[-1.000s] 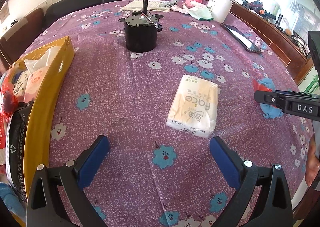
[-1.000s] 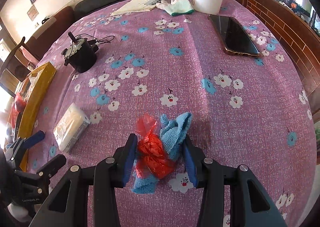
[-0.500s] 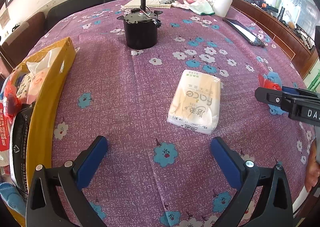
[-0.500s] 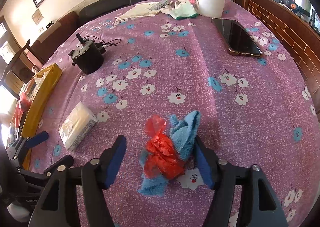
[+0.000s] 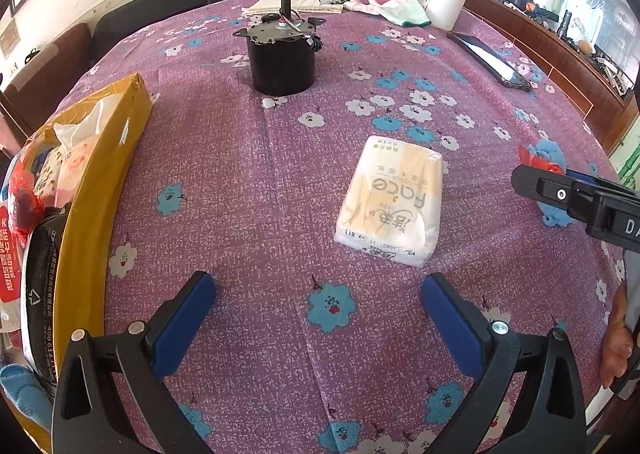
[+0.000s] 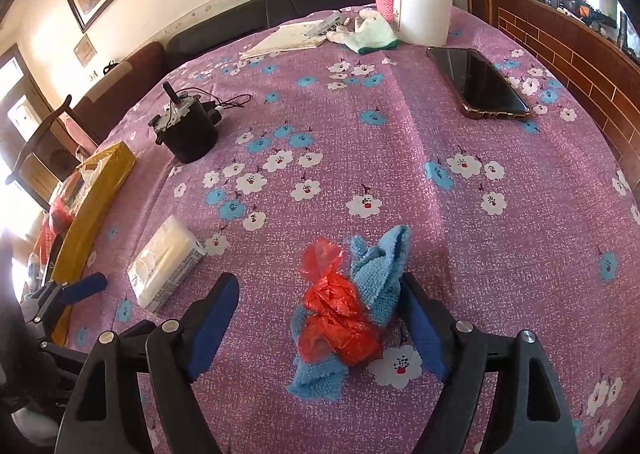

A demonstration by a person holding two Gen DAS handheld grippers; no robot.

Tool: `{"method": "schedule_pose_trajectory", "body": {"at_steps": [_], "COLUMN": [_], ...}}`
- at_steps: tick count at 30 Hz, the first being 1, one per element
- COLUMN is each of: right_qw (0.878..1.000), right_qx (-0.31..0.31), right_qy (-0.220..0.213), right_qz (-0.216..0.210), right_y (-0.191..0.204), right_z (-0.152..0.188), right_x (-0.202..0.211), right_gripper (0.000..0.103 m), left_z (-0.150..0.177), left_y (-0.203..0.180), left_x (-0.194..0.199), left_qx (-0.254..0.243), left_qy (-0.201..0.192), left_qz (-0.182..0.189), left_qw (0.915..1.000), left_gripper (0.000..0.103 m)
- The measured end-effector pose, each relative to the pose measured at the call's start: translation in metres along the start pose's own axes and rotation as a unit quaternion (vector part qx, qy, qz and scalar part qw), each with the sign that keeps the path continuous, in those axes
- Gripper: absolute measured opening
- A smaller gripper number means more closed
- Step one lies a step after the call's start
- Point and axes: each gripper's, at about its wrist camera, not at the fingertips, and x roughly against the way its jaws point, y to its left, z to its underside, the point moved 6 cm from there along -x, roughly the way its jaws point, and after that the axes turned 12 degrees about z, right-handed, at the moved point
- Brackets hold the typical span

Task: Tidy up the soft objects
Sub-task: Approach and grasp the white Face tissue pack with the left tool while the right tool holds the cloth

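Right view: right gripper (image 6: 320, 318) jaws opening around red bag (image 6: 338, 334) on blue cloth (image 6: 380, 270).
Left view: left gripper (image 5: 318, 308) wide, empty; tissue pack (image 5: 394, 199) ahead.

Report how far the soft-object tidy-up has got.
Done: the yellow box at the table's left edge already holds soft packs. In hand: nothing; the right gripper is opening around the red bag and blue cloth; the left gripper is open and empty. Left: bag, cloth and tissue pack.
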Motion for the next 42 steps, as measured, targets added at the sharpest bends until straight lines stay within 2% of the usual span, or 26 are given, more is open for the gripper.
{"method": "schedule_pose_trajectory", "body": {"at_steps": [15,18,22,27,33,34,36,38,42], "right_qw": [1.0,0.999,0.999,0.999,0.998,0.997,0.997,0.996,0.996], "right_qx": [-0.014,-0.018,-0.024,-0.029,-0.039,-0.041,-0.044,-0.048,-0.046], "right_qy": [-0.003,-0.004,-0.004,-0.005,-0.004,-0.004,-0.004,-0.004,-0.004], "right_qz": [-0.024,-0.029,-0.036,-0.042,-0.058,-0.061,-0.066,-0.07,-0.07], "right_y": [-0.003,-0.004,-0.006,-0.007,-0.012,-0.012,-0.013,-0.014,-0.013], "right_z": [0.002,0.002,0.002,0.003,0.004,0.004,0.004,0.004,0.004], "right_x": [0.004,0.005,0.005,0.006,0.008,0.008,0.009,0.009,0.009], "right_gripper": [0.086,0.086,0.086,0.086,0.086,0.086,0.086,0.086,0.086], "left_z": [0.007,0.003,-0.013,-0.028,-0.039,-0.04,-0.042,-0.044,-0.039], "left_y": [-0.002,-0.002,-0.003,-0.015,-0.03,-0.032,-0.035,-0.037,-0.039], "left_x": [0.006,0.018,0.032,0.011,-0.025,-0.027,-0.029,-0.022,-0.009], "left_qx": [0.002,0.017,0.007,-0.037,-0.061,-0.063,-0.059,-0.06,-0.062], "left_qy": [0.003,-0.017,-0.043,-0.022,0.007,0.008,0.007,0.001,-0.009], "left_qz": [0.01,0.054,0.048,0.027,0.018,0.018,0.032,0.028,0.021], "left_qw": [0.9999,0.9982,0.9979,0.9987,0.9979,0.9978,0.9977,0.9978,0.9978], "left_gripper": [0.103,0.103,0.103,0.103,0.102,0.101,0.083,0.044,0.044]}}
